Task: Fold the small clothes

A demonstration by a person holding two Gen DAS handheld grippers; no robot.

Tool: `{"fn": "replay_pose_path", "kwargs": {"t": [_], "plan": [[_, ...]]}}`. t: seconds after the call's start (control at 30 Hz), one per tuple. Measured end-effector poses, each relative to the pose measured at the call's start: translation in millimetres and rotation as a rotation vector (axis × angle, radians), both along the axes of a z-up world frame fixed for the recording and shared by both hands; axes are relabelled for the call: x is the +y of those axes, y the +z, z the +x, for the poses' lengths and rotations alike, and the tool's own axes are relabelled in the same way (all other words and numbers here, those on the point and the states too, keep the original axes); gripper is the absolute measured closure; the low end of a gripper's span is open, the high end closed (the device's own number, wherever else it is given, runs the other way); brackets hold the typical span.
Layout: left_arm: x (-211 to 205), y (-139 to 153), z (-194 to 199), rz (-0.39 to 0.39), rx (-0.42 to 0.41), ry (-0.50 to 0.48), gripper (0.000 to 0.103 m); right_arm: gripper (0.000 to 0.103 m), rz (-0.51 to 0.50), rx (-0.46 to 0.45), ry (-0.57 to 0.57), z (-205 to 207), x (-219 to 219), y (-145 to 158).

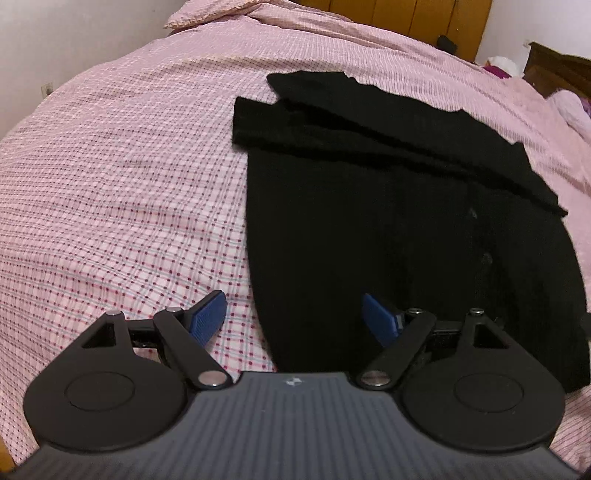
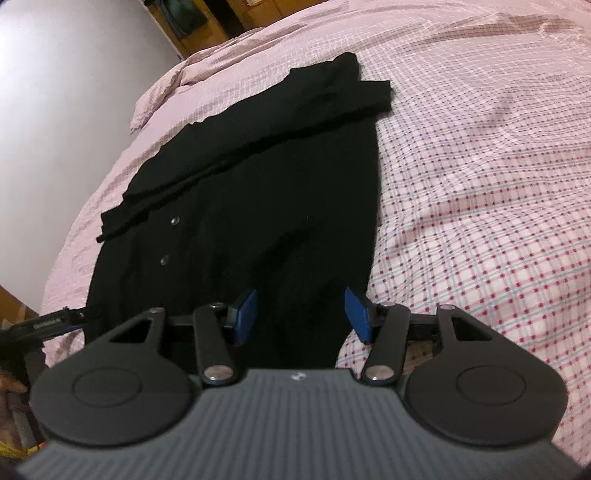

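Note:
A black buttoned garment (image 1: 388, 229) lies flat on the pink checked bed, its sleeves folded across the upper body. It also shows in the right wrist view (image 2: 258, 192), with two small buttons near its left side. My left gripper (image 1: 295, 317) is open and empty, just above the garment's near left edge, its right pad (image 1: 380, 317) over the cloth. My right gripper (image 2: 301, 314) is open and empty over the garment's near right edge. The left gripper's tip (image 2: 55, 323) shows at the left edge of the right wrist view.
The pink checked bedspread (image 1: 129, 184) covers the bed around the garment. A wooden headboard (image 1: 406, 18) and pillow (image 1: 207, 14) lie at the far end. More pink bedding (image 1: 569, 110) lies at the far right. A white wall (image 2: 55, 74) runs beside the bed.

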State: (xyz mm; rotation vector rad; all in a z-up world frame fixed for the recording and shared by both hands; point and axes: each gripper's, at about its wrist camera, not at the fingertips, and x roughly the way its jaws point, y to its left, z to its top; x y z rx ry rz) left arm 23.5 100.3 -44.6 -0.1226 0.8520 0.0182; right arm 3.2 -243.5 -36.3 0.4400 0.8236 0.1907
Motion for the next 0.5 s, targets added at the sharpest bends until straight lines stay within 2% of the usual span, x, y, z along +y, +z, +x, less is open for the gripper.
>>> {"fn": "replay_pose_path", "kwargs": {"t": [0.23, 0.4, 0.5], "plan": [[-4.1, -7.8, -14.0, 0.003, -0.025, -0.05, 0.019, 0.048, 0.044, 0.005, 0.059, 0.2, 4.8, -6.9], [1.6, -9.2, -24.6, -0.095, -0.045, -0.071, 0.032, 0.048, 0.048, 0.007, 0.075, 1.9, 10.1, -9.1], [8.0, -11.0, -27.8, -0.173, -0.043, -0.088, 0.035, 0.048, 0.056, 0.005, 0.082, 2.1, 10.8, -9.7]]}}
